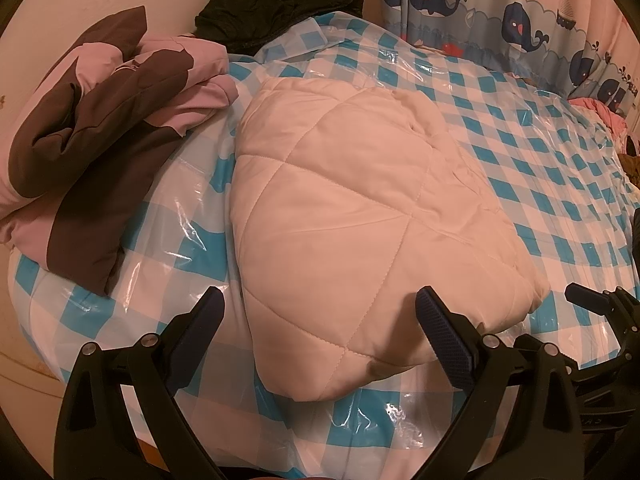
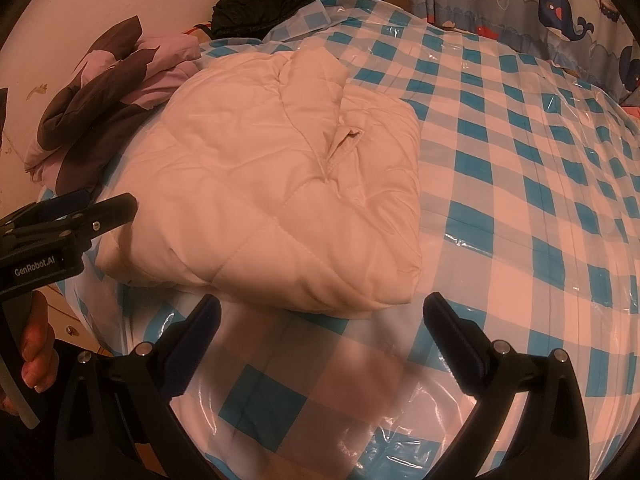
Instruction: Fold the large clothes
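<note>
Both grippers, left (image 1: 318,312) and right (image 2: 322,318), spread wide, empty, mine. Cream quilted jacket (image 1: 360,208): folded, lying mid-bed (image 1: 560,184). Step judged: fold finished; next, I stack it beside pink-brown pile (image 1: 100,140).

Matt quilted jacket (image 1: 360,208) on glossy plastic sheet (image 1: 560,184)

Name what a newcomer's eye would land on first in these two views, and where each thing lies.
First, the cream quilted jacket, folded into a bundle mid-bed on the blue-and-white checked cover. Next, the pink-and-brown garment heaped to its left. Both the left gripper and the right gripper hover open, empty.
</note>
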`<state>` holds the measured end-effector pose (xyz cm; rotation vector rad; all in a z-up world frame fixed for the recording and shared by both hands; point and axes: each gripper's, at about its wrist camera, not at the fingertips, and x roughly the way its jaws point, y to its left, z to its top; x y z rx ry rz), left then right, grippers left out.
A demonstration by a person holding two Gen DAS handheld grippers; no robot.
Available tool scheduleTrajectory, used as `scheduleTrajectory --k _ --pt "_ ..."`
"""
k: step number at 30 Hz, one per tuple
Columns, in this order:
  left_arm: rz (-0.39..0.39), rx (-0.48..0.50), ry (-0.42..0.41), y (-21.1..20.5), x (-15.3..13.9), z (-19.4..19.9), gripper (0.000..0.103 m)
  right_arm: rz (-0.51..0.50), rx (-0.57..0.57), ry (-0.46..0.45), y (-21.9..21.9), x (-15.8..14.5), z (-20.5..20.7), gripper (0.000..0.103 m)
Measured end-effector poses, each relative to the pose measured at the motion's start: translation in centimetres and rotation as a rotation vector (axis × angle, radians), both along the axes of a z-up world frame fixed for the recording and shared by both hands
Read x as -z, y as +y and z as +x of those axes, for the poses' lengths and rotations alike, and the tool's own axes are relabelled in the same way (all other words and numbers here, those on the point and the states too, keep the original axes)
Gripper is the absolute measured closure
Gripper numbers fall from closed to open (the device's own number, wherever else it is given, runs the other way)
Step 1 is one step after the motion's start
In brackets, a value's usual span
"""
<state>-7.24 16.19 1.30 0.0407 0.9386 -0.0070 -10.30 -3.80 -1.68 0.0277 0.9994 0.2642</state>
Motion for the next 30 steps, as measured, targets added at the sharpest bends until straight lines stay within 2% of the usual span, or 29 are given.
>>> scheduleTrajectory --k 30 --pt "0.002 -0.001 -0.003 -0.04 -0.04 -0.02 0.011 0.001 -0.003 0.003 -0.17 0.04 -0.04 0.005"
